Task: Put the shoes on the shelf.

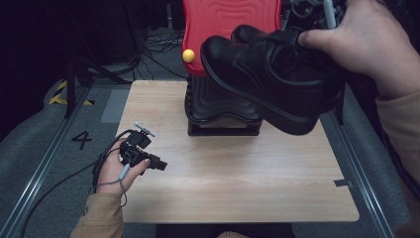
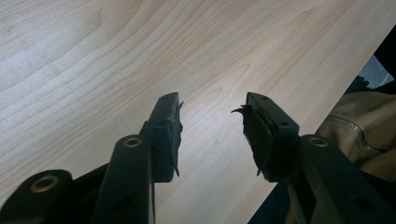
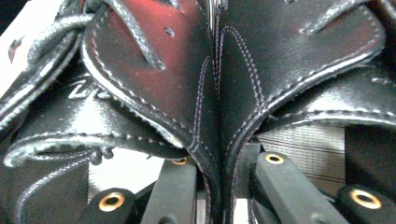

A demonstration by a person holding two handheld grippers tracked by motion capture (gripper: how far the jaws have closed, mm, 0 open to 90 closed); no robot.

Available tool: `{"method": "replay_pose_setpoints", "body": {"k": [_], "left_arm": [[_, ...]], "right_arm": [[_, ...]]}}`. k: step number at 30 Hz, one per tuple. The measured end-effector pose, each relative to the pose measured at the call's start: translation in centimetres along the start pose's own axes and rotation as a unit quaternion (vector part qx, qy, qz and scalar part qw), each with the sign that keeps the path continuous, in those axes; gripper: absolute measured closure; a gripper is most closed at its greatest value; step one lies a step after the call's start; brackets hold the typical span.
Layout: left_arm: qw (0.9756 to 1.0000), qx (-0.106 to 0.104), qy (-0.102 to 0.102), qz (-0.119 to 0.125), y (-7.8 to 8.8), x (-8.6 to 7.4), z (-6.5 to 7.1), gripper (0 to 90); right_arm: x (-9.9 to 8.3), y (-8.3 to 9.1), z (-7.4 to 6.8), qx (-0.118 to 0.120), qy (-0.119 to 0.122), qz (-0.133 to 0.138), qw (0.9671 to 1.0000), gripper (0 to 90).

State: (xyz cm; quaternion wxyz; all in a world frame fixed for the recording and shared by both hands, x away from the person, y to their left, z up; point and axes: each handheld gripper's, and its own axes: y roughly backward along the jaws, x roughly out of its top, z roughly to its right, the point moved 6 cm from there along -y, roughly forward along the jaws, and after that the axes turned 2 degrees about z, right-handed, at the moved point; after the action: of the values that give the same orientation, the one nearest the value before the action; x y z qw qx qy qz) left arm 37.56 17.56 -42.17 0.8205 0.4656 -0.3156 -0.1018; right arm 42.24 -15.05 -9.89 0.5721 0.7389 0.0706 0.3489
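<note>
A pair of black leather shoes [image 1: 267, 74] hangs in the air above the table's far right, toes pointing left. The person's right hand [image 1: 366, 39] holds them from above. In the right gripper view my right gripper [image 3: 215, 168] is shut on the two shoes' [image 3: 210, 93] collars, pressed together between its jaws. My left gripper [image 1: 161, 164] rests low on the wooden table [image 1: 237, 168] at its left side. In the left gripper view the left gripper [image 2: 212, 112] stands open with nothing but bare wood [image 2: 93, 56] between its fingers.
A red ribbed panel [image 1: 228, 20] on a black ribbed stand [image 1: 223, 111] sits at the table's far middle, with a yellow ball [image 1: 188, 55] on its left edge. Cables lie on the floor behind. A tan sleeve [image 2: 359, 126] shows beyond the table edge.
</note>
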Motion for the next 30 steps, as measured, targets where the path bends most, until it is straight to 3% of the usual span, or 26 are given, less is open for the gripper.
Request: {"method": "replay_pose_setpoints", "body": {"k": [1, 3, 9, 11, 13, 19, 30], "left_arm": [[1.0000, -0.001, -0.001, 0.000, 0.0, 0.1, 0.0, 56.6], [1.0000, 0.000, -0.003, 0.000, 0.0, 0.1, 0.0, 56.6], [1.0000, -0.005, -0.003, 0.003, 0.0, 0.3, -0.2, 56.6], [0.9999, -0.010, -0.002, 0.005, 0.0, 0.3, -0.3, 56.6], [0.9999, -0.009, -0.002, 0.007, 0.1, 0.2, -0.5, 56.6], [0.9998, -0.016, 0.005, 0.011, 0.1, 0.0, -0.8, 56.7], [0.9995, -0.027, 0.009, 0.015, 0.1, -0.1, -1.4, 56.7]], "right_arm": [[1.5, 0.2, 0.3, -0.003, -0.011, 0.007, 0.9999, 82.5], [1.9, 0.3, 0.5, -0.005, -0.016, 0.010, 0.9998, 82.5], [6.1, 0.3, 1.5, -0.023, -0.045, 0.031, 0.9982, 82.5], [6.5, 0.3, 1.6, -0.029, -0.051, 0.032, 0.9978, 82.5], [8.0, 0.2, 2.2, -0.043, -0.064, 0.037, 0.9963, 82.5], [10.1, -0.1, 3.0, -0.057, -0.092, 0.051, 0.9928, 82.5], [14.4, -1.6, 4.0, -0.090, -0.118, 0.090, 0.9849, 82.4]]}}
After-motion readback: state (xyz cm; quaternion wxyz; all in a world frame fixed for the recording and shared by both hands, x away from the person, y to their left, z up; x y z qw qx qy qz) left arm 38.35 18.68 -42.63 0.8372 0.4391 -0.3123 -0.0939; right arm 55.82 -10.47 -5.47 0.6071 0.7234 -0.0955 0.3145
